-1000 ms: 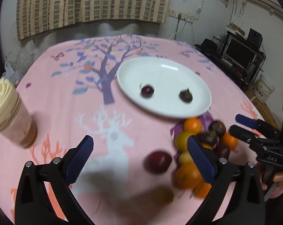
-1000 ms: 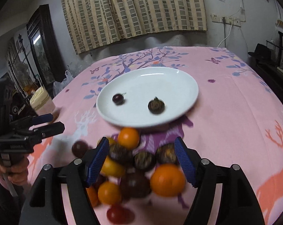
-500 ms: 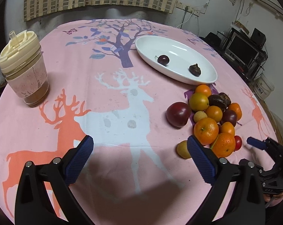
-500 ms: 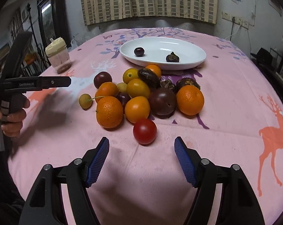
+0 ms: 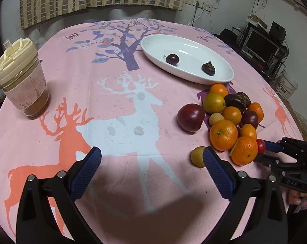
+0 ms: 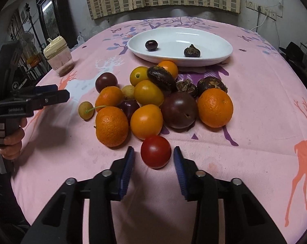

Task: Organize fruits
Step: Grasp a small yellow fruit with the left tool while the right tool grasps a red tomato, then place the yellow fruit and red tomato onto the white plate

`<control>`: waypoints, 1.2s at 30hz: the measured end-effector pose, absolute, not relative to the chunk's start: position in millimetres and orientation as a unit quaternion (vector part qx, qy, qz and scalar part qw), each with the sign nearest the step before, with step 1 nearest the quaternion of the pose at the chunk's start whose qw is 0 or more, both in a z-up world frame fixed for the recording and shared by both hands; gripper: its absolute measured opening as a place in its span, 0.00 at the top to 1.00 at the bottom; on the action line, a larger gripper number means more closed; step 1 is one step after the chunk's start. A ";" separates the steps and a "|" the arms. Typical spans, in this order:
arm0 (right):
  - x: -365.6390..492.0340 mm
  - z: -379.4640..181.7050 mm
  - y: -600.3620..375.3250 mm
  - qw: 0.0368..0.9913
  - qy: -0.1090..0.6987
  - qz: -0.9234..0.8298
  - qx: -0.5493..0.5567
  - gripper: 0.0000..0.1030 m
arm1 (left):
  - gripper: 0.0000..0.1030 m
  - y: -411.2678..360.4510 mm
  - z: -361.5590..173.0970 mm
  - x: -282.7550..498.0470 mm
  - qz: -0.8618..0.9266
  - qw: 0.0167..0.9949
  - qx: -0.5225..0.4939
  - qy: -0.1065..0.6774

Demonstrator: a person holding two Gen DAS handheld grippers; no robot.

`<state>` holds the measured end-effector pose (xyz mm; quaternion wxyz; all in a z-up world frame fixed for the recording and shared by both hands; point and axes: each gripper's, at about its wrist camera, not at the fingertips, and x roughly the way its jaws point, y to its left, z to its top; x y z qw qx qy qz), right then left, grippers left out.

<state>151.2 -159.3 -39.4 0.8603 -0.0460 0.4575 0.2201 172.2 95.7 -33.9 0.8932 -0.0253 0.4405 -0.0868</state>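
The right gripper (image 6: 153,154) has just narrowed its jaws around the small round red tomato (image 6: 156,151) at the near edge of the fruit pile on the pink deer-print tablecloth (image 6: 255,122). Thin gaps remain beside both pads, so it is bracketed, not yet gripped. The oval white plate (image 6: 214,57) beyond holds two dark fruits. The left gripper (image 5: 152,158) hangs wide open, empty.

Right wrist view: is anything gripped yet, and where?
Nothing yet. The right gripper has just been closing its jaws around the red tomato, flanking its sides with gaps showing. Left gripper open, empty.
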 end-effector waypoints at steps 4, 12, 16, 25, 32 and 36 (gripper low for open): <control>153.5 -40.7 -175.3 0.854 0.460 0.242 0.012 0.73 | 0.05 88.4 -37.2 171.9 -0.102 0.890 -0.014 0.445; 148.4 -36.0 -188.5 0.860 0.439 0.253 0.054 0.73 | 0.33 52.2 -42.0 159.1 -0.179 0.882 0.045 0.434; 147.9 -34.5 -190.0 0.860 0.436 0.259 0.057 0.73 | 0.46 37.4 -46.9 158.6 -0.183 0.880 0.079 0.431; 147.5 -33.0 -194.8 0.859 0.427 0.273 0.073 0.73 | 0.63 31.6 -55.3 174.6 -0.186 0.868 0.071 0.456; 146.0 -30.6 -197.0 0.862 0.419 0.275 0.077 0.73 | 0.74 37.8 -54.0 176.1 -0.187 0.867 0.050 0.459; 152.1 -14.0 -198.2 0.870 0.395 0.286 0.068 0.73 | 0.74 47.4 -42.2 181.5 -0.186 0.873 0.026 0.450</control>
